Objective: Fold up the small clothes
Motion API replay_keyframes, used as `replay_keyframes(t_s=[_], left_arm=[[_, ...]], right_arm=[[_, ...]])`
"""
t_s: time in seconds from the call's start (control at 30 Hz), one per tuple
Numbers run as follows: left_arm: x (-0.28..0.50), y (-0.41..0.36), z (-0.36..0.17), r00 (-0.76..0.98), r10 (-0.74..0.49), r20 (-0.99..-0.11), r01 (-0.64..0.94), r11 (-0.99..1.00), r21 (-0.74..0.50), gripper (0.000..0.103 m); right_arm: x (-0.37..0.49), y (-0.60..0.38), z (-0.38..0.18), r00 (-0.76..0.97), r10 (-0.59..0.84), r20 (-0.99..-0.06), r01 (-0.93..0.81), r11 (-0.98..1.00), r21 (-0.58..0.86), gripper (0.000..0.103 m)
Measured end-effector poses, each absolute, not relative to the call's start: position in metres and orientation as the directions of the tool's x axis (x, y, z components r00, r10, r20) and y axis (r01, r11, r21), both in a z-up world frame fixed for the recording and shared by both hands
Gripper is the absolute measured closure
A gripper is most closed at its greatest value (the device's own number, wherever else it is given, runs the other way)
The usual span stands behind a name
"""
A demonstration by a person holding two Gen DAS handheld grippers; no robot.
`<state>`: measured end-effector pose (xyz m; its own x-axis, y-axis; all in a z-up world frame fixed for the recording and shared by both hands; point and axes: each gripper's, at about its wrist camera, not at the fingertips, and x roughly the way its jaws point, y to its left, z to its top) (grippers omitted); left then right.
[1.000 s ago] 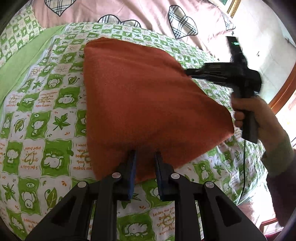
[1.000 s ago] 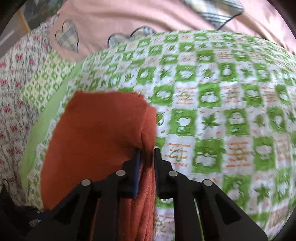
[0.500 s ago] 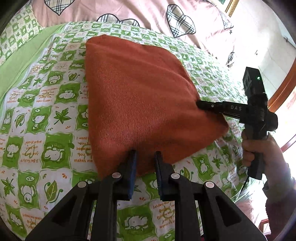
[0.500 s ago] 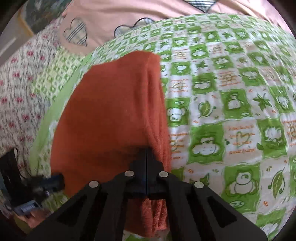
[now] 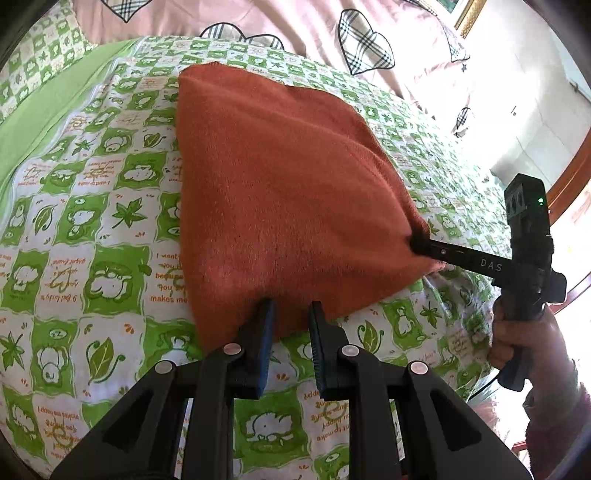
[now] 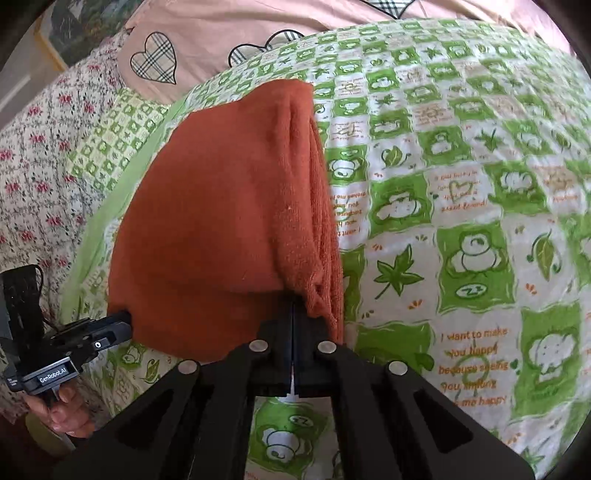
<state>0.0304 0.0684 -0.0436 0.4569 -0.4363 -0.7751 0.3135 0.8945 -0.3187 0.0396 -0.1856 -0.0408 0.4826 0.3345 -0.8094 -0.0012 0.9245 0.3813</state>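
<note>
A folded rust-orange knit garment (image 5: 288,192) lies on the green-and-white checked bedspread (image 5: 92,206); it also shows in the right wrist view (image 6: 221,221). My left gripper (image 5: 290,314) stands at its near edge with the jaws a small way apart, the fingertips at the cloth's hem with no fold between them. My right gripper (image 6: 293,314) is shut on the garment's near corner, where the layered edge bunches. The right gripper also shows in the left wrist view (image 5: 417,243), pinching the right corner. The left gripper shows at the garment's left corner in the right wrist view (image 6: 123,319).
A pink cover with plaid hearts (image 5: 258,18) lies at the far end of the bed. A floral sheet (image 6: 37,166) lies left of the bedspread. A wooden bed frame (image 5: 569,177) and the wall stand to the right. The bedspread stretches out right of the garment (image 6: 461,221).
The right gripper closed onto the garment's corner and drew it down and flat. The left gripper stayed at the near hem with its jaws slightly apart.
</note>
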Motion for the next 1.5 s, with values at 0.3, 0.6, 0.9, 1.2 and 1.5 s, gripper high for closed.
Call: replay_keyframes(t_s=[0.3,0.6,0.9,1.2,1.5], left_arm=[[0.004,0.079,-0.037,0.477,-0.381,-0.792,0.284,0.919,-0.272,0.075],[-0.014,0.098,-0.027,0.503,-0.35,-0.79,0.234,0.935,-0.265,0.066],[-0.029,0.095,-0.012,0.553,-0.262,-0.791,0.221,0.961,-0.164,0.046],[-0.039,0.097,-0.009,0.581,-0.152,-0.8,0.172,0.983,-0.061,0.024],[-0.043,0.099,-0.014,0.583,-0.075,-0.809,0.125,0.992,-0.001,0.021]], right_arm=[[0.005,-0.187,-0.014,0.513,0.343,-0.787,0.029,0.909,0.415,0.099],[-0.022,-0.176,0.002,0.528,0.349,-0.774,0.012,0.908,0.418,0.099],[-0.039,-0.156,0.006,0.522,0.373,-0.767,-0.019,0.904,0.427,0.09],[-0.052,-0.144,0.014,0.541,0.346,-0.766,-0.04,0.921,0.388,0.041],[-0.059,-0.142,0.006,0.53,0.306,-0.791,-0.027,0.938,0.345,0.016]])
